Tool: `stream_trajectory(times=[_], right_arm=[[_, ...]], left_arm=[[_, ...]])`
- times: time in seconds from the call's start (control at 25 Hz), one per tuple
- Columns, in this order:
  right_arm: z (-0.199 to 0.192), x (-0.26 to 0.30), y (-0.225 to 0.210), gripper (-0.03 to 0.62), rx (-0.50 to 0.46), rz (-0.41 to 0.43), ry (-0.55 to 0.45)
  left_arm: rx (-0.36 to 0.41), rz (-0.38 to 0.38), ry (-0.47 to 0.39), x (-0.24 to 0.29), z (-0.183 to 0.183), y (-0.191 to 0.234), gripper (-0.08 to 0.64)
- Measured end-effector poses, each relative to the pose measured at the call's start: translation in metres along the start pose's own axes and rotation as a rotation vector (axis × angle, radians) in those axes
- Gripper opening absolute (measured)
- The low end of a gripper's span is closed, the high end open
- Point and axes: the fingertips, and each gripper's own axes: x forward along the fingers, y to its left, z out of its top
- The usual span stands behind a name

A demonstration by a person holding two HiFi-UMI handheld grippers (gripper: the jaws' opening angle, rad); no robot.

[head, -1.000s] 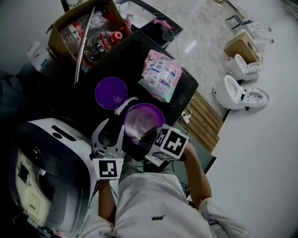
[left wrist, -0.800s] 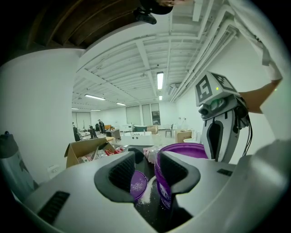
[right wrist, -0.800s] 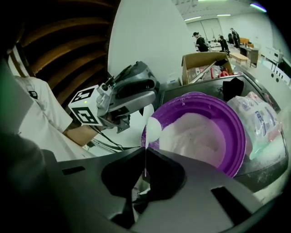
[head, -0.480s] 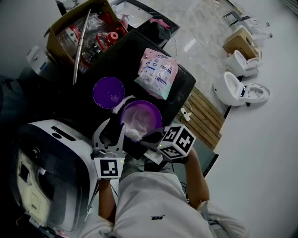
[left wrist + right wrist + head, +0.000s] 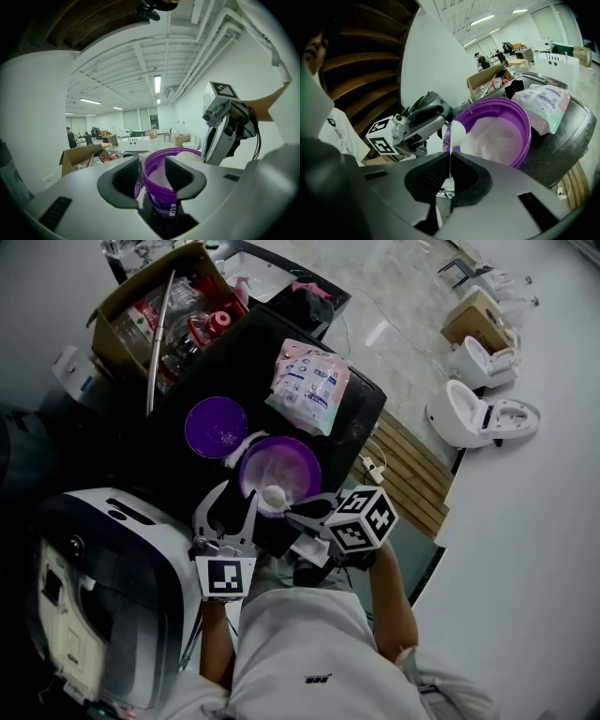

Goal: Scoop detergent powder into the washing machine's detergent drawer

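A purple tub (image 5: 291, 463) of white detergent powder stands on the black table (image 5: 253, 352), beside the white washing machine (image 5: 112, 577). My right gripper (image 5: 298, 512) is shut on the thin handle of a white scoop (image 5: 273, 493), whose round head hangs at the tub's near rim. In the right gripper view the scoop (image 5: 456, 132) rises from the jaws in front of the tub (image 5: 497, 136). My left gripper (image 5: 230, 512) is open just short of the tub's left side, and the tub (image 5: 161, 180) shows beyond its jaws. I cannot make out the detergent drawer.
The tub's purple lid (image 5: 216, 427) lies on the table to its far left. A pink detergent bag (image 5: 307, 382) lies behind the tub. A cardboard box (image 5: 155, 310) of bottles stands at the table's far end. Toilets (image 5: 473, 413) stand on the floor at right.
The right gripper has shifted slightly right and up, and the scoop head now shows at the tub's near rim. The left gripper has stayed in place.
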Motion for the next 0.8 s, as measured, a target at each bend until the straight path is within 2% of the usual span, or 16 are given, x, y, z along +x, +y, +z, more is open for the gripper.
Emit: stream_trajectory(times=[0.4, 0.8], right_arm=[[-0.006, -0.005, 0.003, 0.008, 0.066, -0.055, -0.132], [-0.015, -0.011, 0.007, 0.008, 0.142, -0.029, -0.226]], left_arm=[[0.016, -0.043, -0.003, -0.015, -0.003, -0.022, 0.185], [0.018, -0.043, -0.017, -0.027, 0.002, -0.039, 0.181]])
